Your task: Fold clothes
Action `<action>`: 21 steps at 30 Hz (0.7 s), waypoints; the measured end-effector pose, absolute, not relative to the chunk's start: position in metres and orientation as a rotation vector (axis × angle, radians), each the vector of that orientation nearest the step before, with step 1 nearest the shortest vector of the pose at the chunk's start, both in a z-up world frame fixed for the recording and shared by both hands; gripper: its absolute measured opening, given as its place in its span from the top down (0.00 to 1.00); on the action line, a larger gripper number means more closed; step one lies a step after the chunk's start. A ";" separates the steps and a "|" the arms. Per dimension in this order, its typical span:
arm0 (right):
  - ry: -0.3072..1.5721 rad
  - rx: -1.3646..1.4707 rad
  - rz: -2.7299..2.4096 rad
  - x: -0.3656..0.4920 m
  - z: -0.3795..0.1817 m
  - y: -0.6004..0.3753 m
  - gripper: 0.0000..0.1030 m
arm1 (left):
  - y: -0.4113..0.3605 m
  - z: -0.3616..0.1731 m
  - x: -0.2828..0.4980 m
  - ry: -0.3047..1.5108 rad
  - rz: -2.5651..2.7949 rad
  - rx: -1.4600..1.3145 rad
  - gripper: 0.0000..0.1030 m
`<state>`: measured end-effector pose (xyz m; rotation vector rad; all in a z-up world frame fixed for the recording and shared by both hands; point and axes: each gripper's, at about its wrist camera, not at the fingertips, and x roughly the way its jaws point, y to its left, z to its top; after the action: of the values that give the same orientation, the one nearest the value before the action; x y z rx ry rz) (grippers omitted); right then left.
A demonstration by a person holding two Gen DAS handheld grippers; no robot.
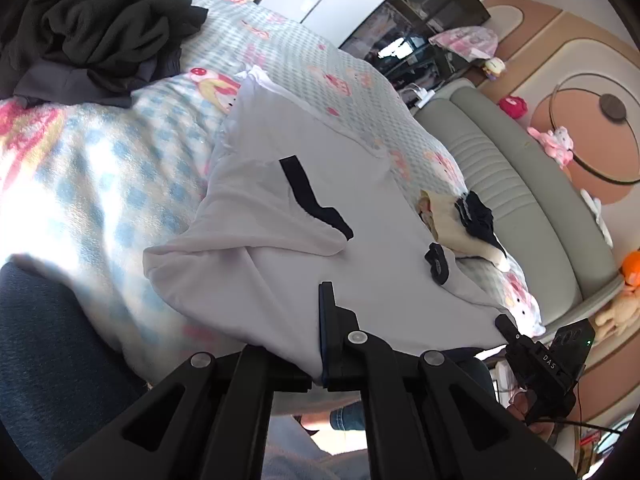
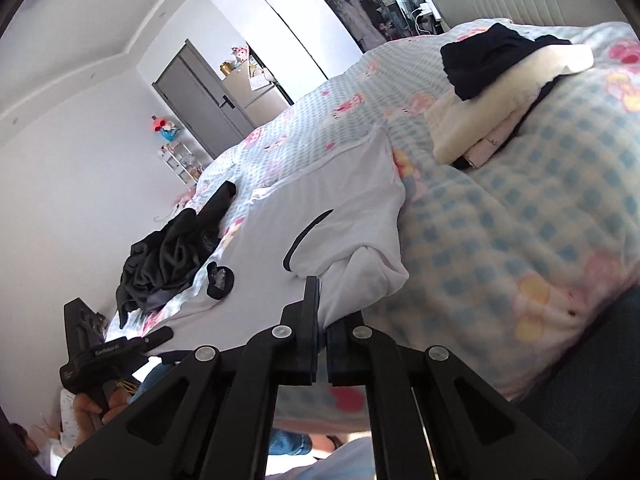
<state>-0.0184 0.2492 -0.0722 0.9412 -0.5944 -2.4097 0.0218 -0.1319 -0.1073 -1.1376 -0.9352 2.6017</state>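
Note:
A white top with black trim [image 1: 360, 184] lies spread on the bed, one sleeve folded in across its body. My left gripper [image 1: 320, 312] is shut on its near hem, and the cloth drapes over one finger. In the right wrist view the same white top [image 2: 352, 200] bunches at my right gripper [image 2: 324, 308], which is shut on another part of the near edge. Each gripper shows in the other's view: the right gripper [image 1: 506, 324] at the hem's far corner, the left gripper [image 2: 164, 335] held by a hand.
A heap of dark clothes [image 1: 100, 28] [image 2: 164, 264] lies on the blue checked bedspread [image 1: 100, 184]. A folded cream and dark stack [image 1: 460, 220] [image 2: 500, 92] sits near the padded headboard [image 1: 500, 168]. Plush toys line the wall beyond.

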 end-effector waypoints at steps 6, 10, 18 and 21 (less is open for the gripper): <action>-0.595 1.000 -2.381 -0.007 -0.080 0.255 0.99 | -0.118 -0.108 0.028 -0.818 2.566 -1.232 0.98; -0.569 1.078 -2.374 -0.014 -0.093 0.256 0.99 | -0.119 -0.108 0.020 -0.827 2.547 -1.252 0.98; -0.259 1.005 -2.387 -0.060 -0.058 0.226 0.99 | -0.133 -0.068 -0.052 -0.755 2.570 -1.269 0.98; -0.197 0.985 -2.401 -0.104 -0.048 0.213 0.98 | -0.146 -0.065 -0.085 -0.751 2.603 -1.269 0.94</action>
<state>-0.1043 0.2129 -0.0478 0.9854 -0.1971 -2.4009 -0.0855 -0.1457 -0.0649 -1.2688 -0.7509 2.6035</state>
